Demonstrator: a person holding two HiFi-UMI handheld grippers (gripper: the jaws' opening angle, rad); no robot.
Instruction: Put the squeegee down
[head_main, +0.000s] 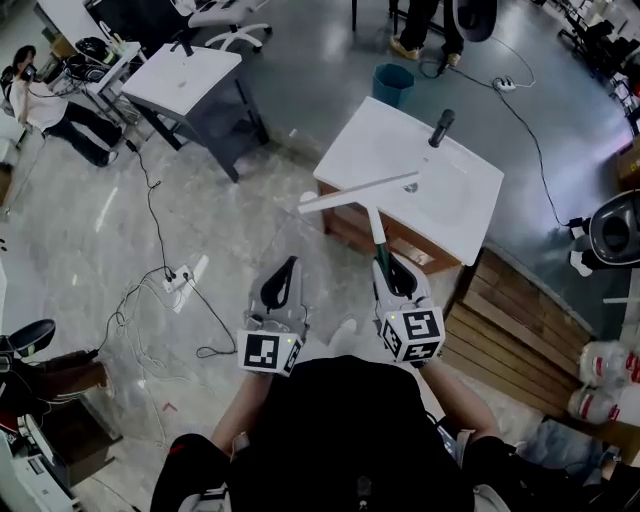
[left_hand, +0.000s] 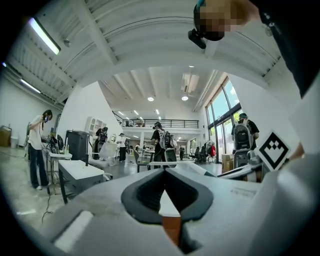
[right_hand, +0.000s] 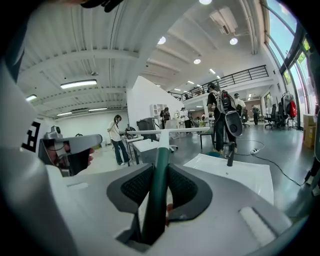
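The squeegee (head_main: 377, 228) has a dark green handle and a long white blade. My right gripper (head_main: 388, 265) is shut on the handle, and the blade hangs over the near left corner of a white sink top (head_main: 450, 200). In the right gripper view the handle of the squeegee (right_hand: 162, 145) runs up between the pads of the right gripper (right_hand: 160, 169). The sink top (right_hand: 235, 172) lies ahead to the right. My left gripper (head_main: 289, 264) is beside the right one, shut with nothing in it. Its tips meet in the left gripper view (left_hand: 165, 171).
A black faucet (head_main: 441, 126) stands at the sink top's far side. A teal bin (head_main: 393, 84) sits behind it and a grey table (head_main: 185, 80) stands at the far left. Cables and a power strip (head_main: 180, 280) lie on the floor. Wooden pallets (head_main: 520, 330) lie at the right.
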